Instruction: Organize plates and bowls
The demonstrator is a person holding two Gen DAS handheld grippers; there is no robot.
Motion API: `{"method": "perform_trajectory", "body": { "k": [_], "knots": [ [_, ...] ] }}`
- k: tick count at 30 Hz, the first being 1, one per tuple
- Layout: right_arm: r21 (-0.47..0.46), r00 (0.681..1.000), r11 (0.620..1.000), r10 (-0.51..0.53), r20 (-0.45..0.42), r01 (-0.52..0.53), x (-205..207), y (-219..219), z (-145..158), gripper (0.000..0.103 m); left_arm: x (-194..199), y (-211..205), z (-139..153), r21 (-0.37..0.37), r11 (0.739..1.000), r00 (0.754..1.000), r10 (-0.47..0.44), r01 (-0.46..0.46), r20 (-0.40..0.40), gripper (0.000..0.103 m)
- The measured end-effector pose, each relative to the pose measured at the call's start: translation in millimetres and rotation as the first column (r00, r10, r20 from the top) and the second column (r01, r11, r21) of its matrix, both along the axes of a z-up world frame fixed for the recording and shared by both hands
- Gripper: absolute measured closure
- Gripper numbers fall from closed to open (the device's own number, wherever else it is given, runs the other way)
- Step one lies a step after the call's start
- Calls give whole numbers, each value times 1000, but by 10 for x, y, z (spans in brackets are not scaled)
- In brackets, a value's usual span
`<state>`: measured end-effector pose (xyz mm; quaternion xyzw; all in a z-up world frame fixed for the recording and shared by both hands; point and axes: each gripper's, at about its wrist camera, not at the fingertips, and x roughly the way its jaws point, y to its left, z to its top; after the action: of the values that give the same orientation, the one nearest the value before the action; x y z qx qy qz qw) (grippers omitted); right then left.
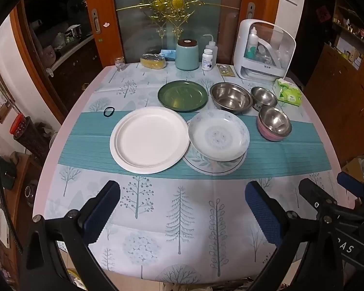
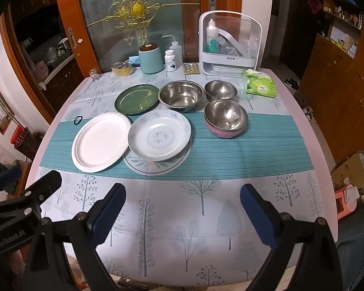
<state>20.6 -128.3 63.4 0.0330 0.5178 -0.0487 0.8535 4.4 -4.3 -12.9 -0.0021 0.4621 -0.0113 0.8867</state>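
— Hovering above the desk, are both tools wide?
— Yes: left tool and right tool gape empty; white plate, patterned dish, steel bowls lie beyond.

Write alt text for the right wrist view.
Open right gripper hovers over a tree-print tablecloth, facing a white plate, patterned dish, green plate and three steel bowls, the nearest bowl nested in a pink one.
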Motion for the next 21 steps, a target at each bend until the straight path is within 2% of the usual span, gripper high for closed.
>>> {"method": "perform_trajectory", "body": {
  "k": [21],
  "knots": [
    [4,1000,1000,-3,10,3,47,-28,31,7,34,33,75,-3,1000,1000,-9,9,-11,1]
  ]
}}
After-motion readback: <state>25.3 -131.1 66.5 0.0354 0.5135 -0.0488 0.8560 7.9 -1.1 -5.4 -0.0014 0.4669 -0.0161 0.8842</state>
